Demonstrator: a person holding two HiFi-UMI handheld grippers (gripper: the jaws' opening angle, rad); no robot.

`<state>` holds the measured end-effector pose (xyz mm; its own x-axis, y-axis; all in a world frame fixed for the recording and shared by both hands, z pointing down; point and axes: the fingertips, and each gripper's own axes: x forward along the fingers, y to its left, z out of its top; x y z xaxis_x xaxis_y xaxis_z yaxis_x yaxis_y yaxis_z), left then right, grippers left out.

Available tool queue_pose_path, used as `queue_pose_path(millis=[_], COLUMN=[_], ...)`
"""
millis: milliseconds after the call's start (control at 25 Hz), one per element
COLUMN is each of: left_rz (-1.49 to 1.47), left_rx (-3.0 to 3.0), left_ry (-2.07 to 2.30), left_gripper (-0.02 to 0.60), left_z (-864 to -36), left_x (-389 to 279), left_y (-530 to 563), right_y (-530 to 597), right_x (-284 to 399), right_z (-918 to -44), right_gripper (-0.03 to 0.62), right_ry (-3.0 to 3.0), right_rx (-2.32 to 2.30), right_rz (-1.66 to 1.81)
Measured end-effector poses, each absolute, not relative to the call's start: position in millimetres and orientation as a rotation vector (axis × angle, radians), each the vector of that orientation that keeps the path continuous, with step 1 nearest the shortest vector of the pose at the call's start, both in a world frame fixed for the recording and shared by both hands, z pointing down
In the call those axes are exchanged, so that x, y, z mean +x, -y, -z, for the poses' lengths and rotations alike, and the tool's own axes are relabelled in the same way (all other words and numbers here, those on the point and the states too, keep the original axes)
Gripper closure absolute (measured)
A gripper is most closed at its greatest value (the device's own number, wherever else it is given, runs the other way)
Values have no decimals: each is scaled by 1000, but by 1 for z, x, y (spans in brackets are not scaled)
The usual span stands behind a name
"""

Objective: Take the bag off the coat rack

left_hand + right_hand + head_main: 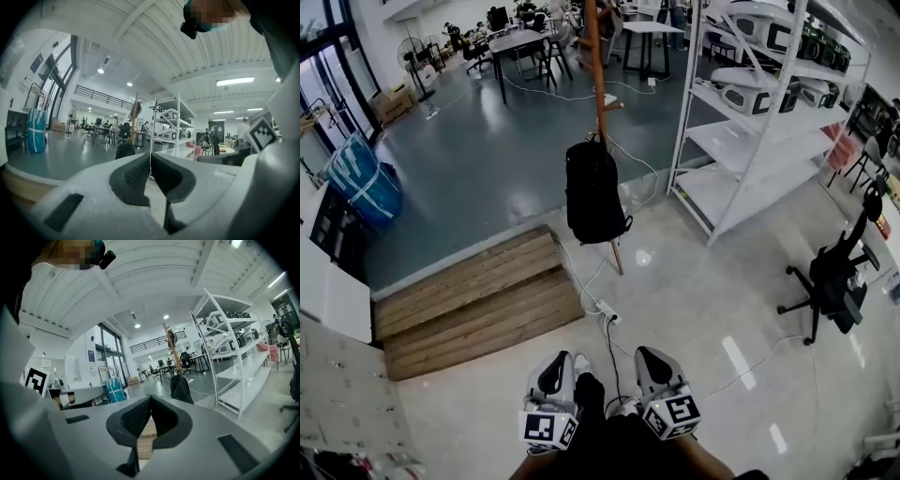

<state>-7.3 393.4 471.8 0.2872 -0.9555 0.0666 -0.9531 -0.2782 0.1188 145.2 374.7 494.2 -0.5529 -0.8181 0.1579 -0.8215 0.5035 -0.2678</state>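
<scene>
Bag (595, 192) is hung on the rack (597, 66), well ahead; left gripper (552, 373) and right gripper (655, 367) are held low, jaws pressed together on nothing, since it is judged beyond reach.

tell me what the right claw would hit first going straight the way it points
Nothing near: the shut right claw faces open floor. The black bag on the coat rack hangs just right of that line; depth is unclear.
</scene>
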Motion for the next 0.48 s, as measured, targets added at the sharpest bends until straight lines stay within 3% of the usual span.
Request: queue_pose_path(millis=[480], left_rz=[35], left_rx=[2426], left_ry=[1756], left_gripper=[563], left_z=[-488], left_x=[-30], left_y=[-294], right_y=[-285], right_x=[120], right_z=[-500], right_gripper=[582], right_ry=[2701], right_rx=[1497], right_rz=[-464])
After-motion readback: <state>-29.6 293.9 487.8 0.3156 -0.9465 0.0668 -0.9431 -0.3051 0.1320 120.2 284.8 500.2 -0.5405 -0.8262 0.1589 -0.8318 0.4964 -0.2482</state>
